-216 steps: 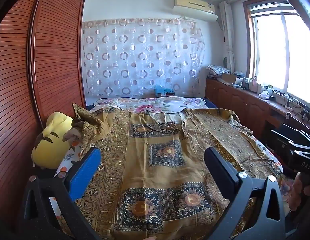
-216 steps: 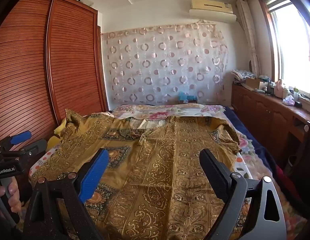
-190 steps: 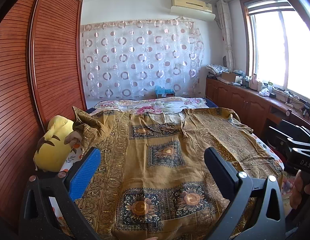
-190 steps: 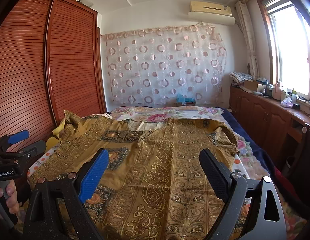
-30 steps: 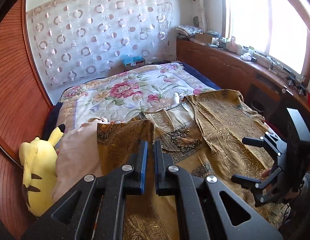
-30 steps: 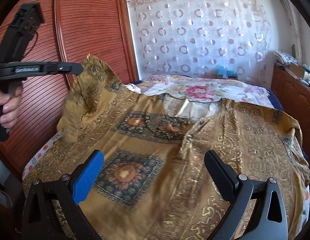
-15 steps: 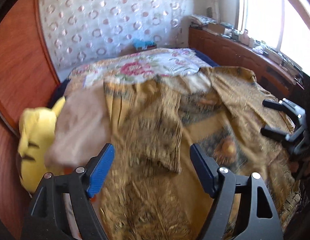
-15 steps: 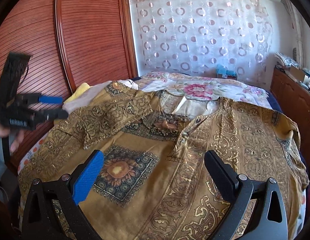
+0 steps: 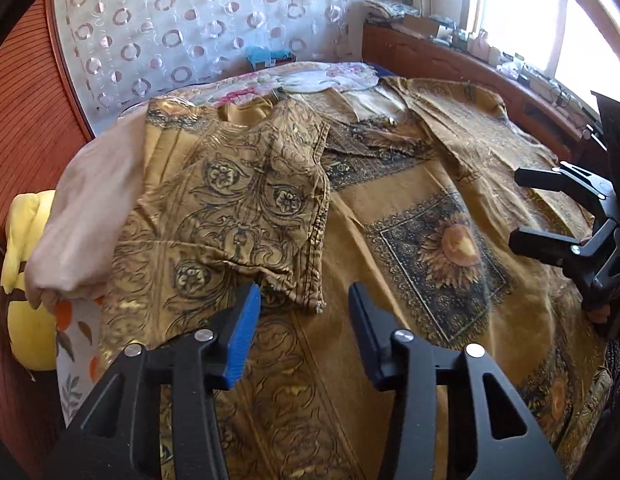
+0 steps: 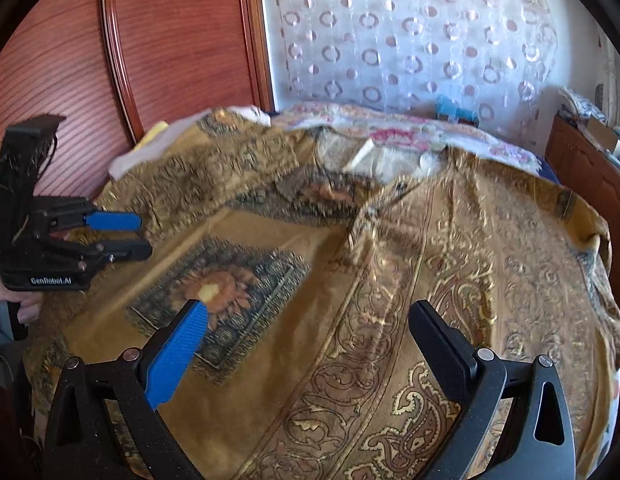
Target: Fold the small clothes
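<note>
A golden patterned shirt (image 9: 430, 248) lies spread over the bed. Its left sleeve (image 9: 245, 200) is folded inward across the front. My left gripper (image 9: 303, 312) hovers just at the sleeve's lower hem, jaws closing. The hem's corner sits between the fingertips, but the pads do not press on it. In the right wrist view the left gripper (image 10: 123, 236) hangs over the shirt's left edge. My right gripper (image 10: 310, 320) is open above the sunflower panel (image 10: 217, 292), with nothing between its fingers. It also shows at the right as the right gripper (image 9: 550, 216).
A yellow plush toy (image 9: 25, 280) and a pale beige cloth (image 9: 89, 208) lie at the bed's left edge, by the wooden wardrobe (image 10: 169, 40). A floral bedsheet (image 9: 310, 76) shows beyond the collar. A wooden cabinet (image 9: 450, 60) runs under the window.
The left gripper, shut on the raised sleeve a second ago, has let it go and sunk. The sleeve now lies folded over the shirt's front. The right gripper barely moved.
</note>
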A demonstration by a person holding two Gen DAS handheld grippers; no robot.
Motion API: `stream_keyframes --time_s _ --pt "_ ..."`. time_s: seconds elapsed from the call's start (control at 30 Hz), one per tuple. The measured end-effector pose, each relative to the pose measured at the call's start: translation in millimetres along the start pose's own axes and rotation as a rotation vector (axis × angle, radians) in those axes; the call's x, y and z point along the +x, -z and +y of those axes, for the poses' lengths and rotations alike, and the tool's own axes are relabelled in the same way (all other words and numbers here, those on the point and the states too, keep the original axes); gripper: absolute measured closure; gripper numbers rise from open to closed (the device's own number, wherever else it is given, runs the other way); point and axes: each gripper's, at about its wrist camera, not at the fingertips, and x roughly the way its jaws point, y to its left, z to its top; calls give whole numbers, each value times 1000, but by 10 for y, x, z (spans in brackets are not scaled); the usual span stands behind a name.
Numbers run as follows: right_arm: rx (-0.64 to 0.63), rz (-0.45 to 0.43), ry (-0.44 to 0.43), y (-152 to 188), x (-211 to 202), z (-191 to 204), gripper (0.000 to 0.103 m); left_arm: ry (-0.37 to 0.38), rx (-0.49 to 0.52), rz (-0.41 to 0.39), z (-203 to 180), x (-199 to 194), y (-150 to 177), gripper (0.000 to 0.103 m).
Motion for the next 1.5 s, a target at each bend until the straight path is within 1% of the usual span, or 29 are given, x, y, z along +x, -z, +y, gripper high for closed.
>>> stream_keyframes --time_s 0.13,0.17,0.2,0.23,0.3,0.33,0.4,0.5,0.6,0.7,0.73,0.8,0.83,0.93,1.0,1.03,1.07,1.1,1.13,1.23,1.3,1.4,1.5 --pt "8 22 12 -28 37 -23 2 -23 14 9 -15 40 -15 57" --pt "9 32 17 -29 55 -23 3 -25 12 12 -10 41 -20 60" --pt "11 49 28 -27 89 -20 2 -29 14 12 -7 47 -21 68" --pt "11 68 42 -29 128 -12 2 -34 15 11 -1 44 -22 73" --pt "8 101 59 -25 199 0 2 -43 26 8 0 42 -28 88" --pt "3 101 62 -28 203 12 2 -42 40 -3 -15 27 -29 91" --pt "-7 97 76 -40 199 43 2 -33 55 -17 -62 -35 -22 92" --pt "-15 100 94 -35 218 66 2 7 57 -55 -134 -239 -49 93" --pt "-22 104 105 -36 235 92 3 21 60 -78 -219 -440 -47 93" --pt "-23 103 106 -31 245 128 3 58 36 -82 -225 -561 -32 92" --pt "-21 103 106 -26 242 132 3 58 28 -83 -213 -577 -24 91" --pt "-19 103 104 -20 245 150 3 35 16 -94 -167 -622 -15 81" --pt "-19 104 104 -24 243 140 3 21 12 -100 -145 -638 -4 79" --pt "-20 104 105 -17 244 148 3 -3 -17 -119 -38 -693 32 58" --pt "-21 104 105 -19 247 141 2 14 -49 -139 32 -735 60 51" --pt "-20 104 105 -18 247 141 3 16 -64 -143 67 -744 71 45" --pt "-20 104 104 -21 247 141 3 5 -78 -151 82 -746 82 29" --pt "-20 104 103 -19 248 143 3 -13 -91 -166 105 -748 103 23" --pt "-21 105 102 -27 240 129 3 -18 -96 -174 111 -734 124 23" --pt "-18 106 100 -31 242 113 3 7 -117 -146 99 -617 134 23" --pt "-14 107 99 -37 238 90 2 8 -117 -135 75 -549 145 23" --pt "-5 89 82 -40 179 46 3 18 -120 -112 -14 -451 142 23" --pt "-3 56 87 -24 22 -57 3 27 -95 -85 -155 -355 145 23"
